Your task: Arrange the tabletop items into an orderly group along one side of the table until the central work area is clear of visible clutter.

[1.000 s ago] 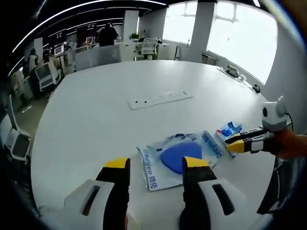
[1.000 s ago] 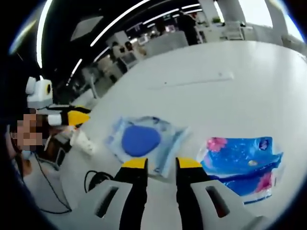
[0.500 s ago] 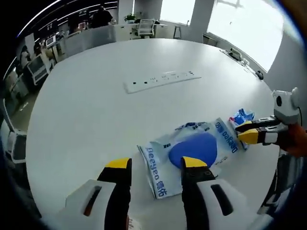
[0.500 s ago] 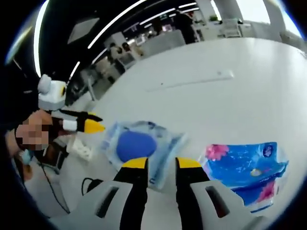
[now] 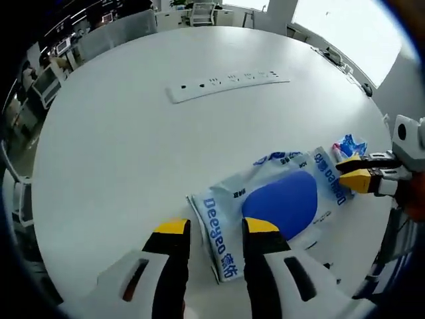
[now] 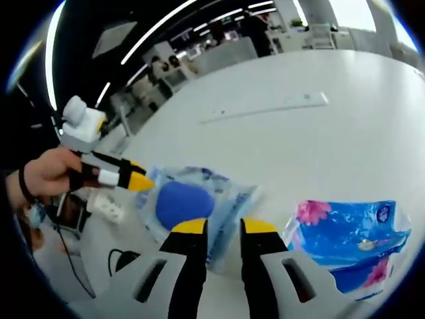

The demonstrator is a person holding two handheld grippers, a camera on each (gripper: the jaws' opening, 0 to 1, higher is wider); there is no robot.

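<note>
A clear packet with a blue oval pad (image 5: 282, 199) lies on the round white table (image 5: 119, 153). Its printed corner reaches in between the fingers of my left gripper (image 5: 216, 229), which stands open just over it. My right gripper (image 5: 355, 173) comes in from the right at the packet's far edge, beside a blue tissue pack (image 5: 348, 145). In the right gripper view my right gripper (image 6: 222, 227) is narrowly open at the packet (image 6: 189, 203), nothing clamped. The tissue pack (image 6: 352, 229) lies to its right. A hand holds the left gripper (image 6: 133, 179) at the packet's left edge.
A long white power strip (image 5: 229, 83) lies across the far part of the table (image 6: 265, 111). A white plug block (image 6: 106, 207) and a black cable (image 6: 126, 256) sit by the table edge at lower left. Office desks and chairs stand beyond.
My left gripper has come down and forward onto the packet's corner, its jaws a little narrower. In the right gripper view the left gripper has closed in on the packet's left edge.
</note>
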